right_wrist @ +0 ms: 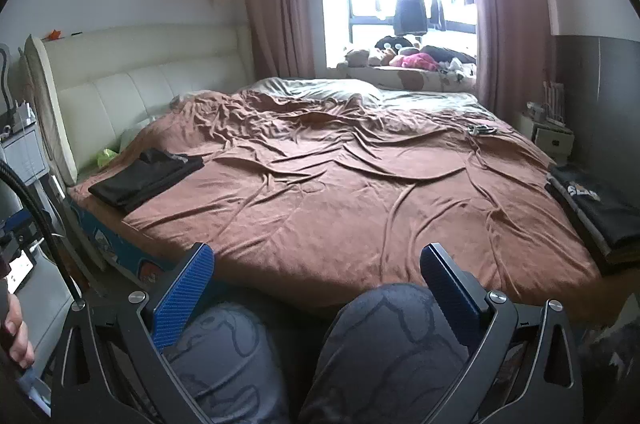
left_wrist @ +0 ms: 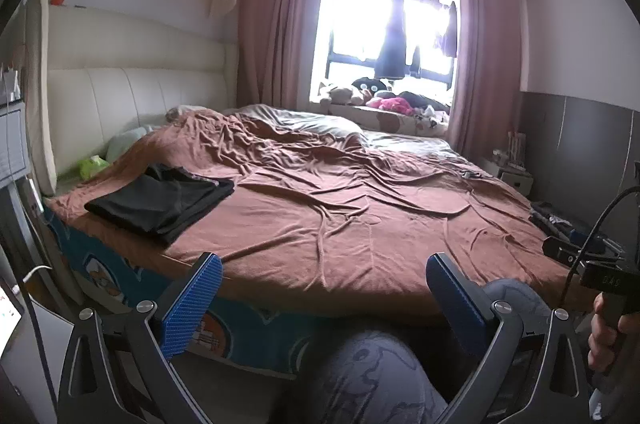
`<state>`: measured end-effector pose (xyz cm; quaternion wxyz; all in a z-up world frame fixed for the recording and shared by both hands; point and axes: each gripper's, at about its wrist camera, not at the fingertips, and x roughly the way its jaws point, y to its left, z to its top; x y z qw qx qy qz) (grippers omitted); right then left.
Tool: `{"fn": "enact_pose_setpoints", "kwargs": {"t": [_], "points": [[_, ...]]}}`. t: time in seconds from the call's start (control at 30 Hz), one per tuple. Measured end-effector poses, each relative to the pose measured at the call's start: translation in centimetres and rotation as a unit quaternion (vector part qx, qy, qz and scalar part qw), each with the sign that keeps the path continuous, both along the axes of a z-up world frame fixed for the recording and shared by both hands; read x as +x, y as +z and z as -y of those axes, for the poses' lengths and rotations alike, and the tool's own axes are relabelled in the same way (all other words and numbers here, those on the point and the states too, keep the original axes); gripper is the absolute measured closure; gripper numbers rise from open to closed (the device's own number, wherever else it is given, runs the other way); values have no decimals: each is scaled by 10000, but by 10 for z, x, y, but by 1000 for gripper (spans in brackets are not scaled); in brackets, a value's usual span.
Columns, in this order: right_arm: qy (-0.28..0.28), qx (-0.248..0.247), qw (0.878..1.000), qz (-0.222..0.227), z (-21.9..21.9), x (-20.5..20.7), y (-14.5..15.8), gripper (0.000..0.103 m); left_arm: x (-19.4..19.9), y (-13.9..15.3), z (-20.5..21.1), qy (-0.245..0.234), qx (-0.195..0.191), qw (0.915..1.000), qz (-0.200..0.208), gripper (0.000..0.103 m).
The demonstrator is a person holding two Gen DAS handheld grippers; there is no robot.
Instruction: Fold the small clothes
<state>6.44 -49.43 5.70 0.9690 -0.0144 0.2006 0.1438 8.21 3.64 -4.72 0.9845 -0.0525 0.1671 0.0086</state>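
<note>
A folded black garment (left_wrist: 160,198) lies on the brown bedspread (left_wrist: 340,216) near the bed's left front corner; it also shows in the right wrist view (right_wrist: 146,176). A stack of folded dark clothes (right_wrist: 600,208) sits at the bed's right edge, seen in the right wrist view. My left gripper (left_wrist: 324,272) is open and empty, held off the bed's front edge above the person's knees. My right gripper (right_wrist: 316,262) is open and empty, also short of the front edge. The right gripper's body shows at the right edge of the left wrist view (left_wrist: 600,272).
The person's knees in grey patterned trousers (right_wrist: 384,344) are below both grippers. A cream headboard (left_wrist: 132,92) stands on the left. A window sill with soft toys (left_wrist: 384,100) is at the back. A white bedside cabinet (right_wrist: 548,136) is at the right. A green item (left_wrist: 93,166) lies by the headboard.
</note>
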Motion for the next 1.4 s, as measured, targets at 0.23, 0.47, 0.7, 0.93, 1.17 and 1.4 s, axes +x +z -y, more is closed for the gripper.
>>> {"fn": "enact_pose_setpoints", "kwargs": {"t": [0.23,0.47,0.7,0.93,1.17,1.4], "points": [[-31,65,10000,-1,9,0,4,0,0,0,-3,-12,-42,10000,-17,0],[8,98,10000,-14,12,-1,1,0,0,-1,-3,5,-43,10000,-18,0],[31,166,9998,-55,15,0,1,0,-1,-2,-3,-4,-45,10000,-49,0],[36,206,9997,-102,17,-1,2,0,0,-2,-3,-8,-61,10000,-62,0],[43,225,9997,-131,16,0,2,0,-1,-3,-3,-52,-74,9999,-106,0],[41,220,9996,-166,14,1,3,0,-1,-4,-2,-59,-62,9999,-120,0]]}}
